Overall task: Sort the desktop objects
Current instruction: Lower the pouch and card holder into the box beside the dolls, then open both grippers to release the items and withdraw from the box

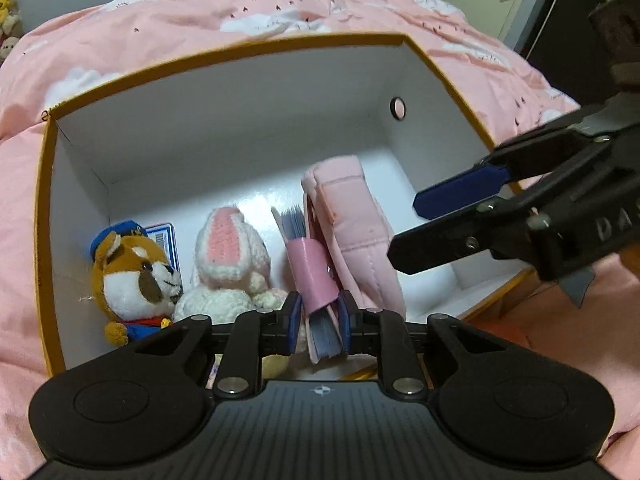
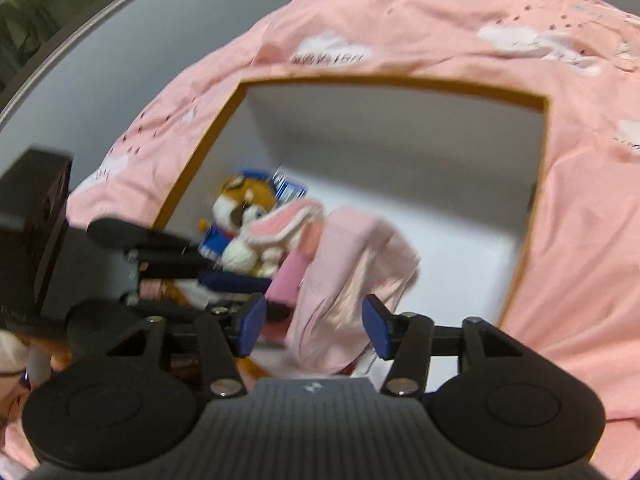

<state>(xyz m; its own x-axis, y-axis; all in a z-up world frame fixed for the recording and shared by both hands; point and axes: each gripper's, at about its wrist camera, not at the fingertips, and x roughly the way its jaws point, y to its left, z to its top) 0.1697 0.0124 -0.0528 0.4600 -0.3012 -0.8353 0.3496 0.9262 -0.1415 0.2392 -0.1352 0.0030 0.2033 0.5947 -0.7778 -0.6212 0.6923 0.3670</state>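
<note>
An orange-rimmed box (image 1: pixel 224 50) with white walls stands on pink bedding. Inside it, from left to right, are a fox plush in a blue cap (image 1: pixel 132 272), a white bunny plush (image 1: pixel 232 256), a pink notebook (image 1: pixel 310 268) and a pink quilted pouch (image 1: pixel 352 216). My left gripper (image 1: pixel 320 320) is shut on the near end of the notebook, which stands upright against the pouch. My right gripper (image 2: pixel 316 330) hangs open just above the pouch (image 2: pixel 352 256), its pads clear of it. From the left wrist view the right gripper (image 1: pixel 404 228) reaches in over the box's right side.
A blue-and-white card (image 1: pixel 164 236) stands behind the fox. The far half of the box floor (image 1: pixel 248 184) is bare. Pink cloud-print bedding (image 1: pixel 280 4) surrounds the box. Dark furniture (image 1: pixel 580 32) stands at the upper right.
</note>
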